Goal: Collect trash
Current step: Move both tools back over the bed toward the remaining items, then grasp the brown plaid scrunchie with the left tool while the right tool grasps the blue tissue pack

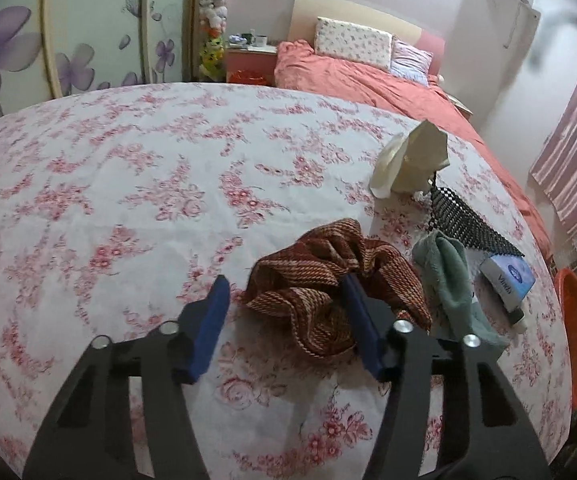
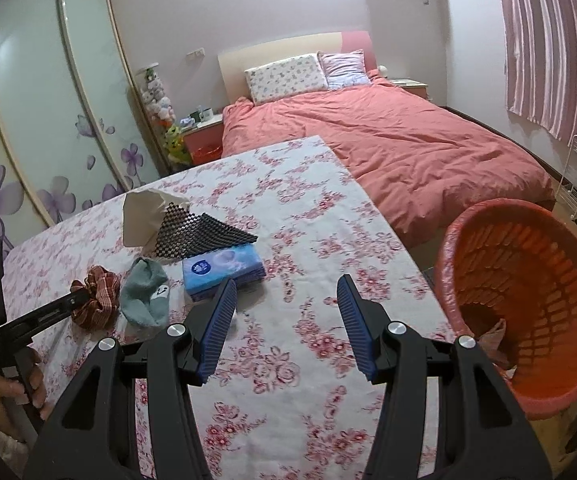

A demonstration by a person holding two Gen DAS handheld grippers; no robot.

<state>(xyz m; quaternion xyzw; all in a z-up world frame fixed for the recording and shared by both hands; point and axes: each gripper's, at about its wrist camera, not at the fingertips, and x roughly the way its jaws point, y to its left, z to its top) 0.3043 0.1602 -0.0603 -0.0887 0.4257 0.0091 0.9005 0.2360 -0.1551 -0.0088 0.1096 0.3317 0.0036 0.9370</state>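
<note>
Around the red-brown cloth (image 1: 336, 284), left gripper (image 1: 284, 300) jaws spread; right gripper (image 2: 286, 300) likewise

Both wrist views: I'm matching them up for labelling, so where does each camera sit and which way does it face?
Left wrist: on the open left gripper, low over the table, facing the brown cloth.
Right wrist: on the open right gripper, higher, facing the table's bare part, red basket beside it; the other hand shows.
Shared: cloth, sock, tissue pack, bed.

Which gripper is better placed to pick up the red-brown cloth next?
Left. The left gripper is open, with the red-brown cloth lying between its fingers. The right gripper is open over bare tablecloth, nearer the red basket, farther from the cloth.
</note>
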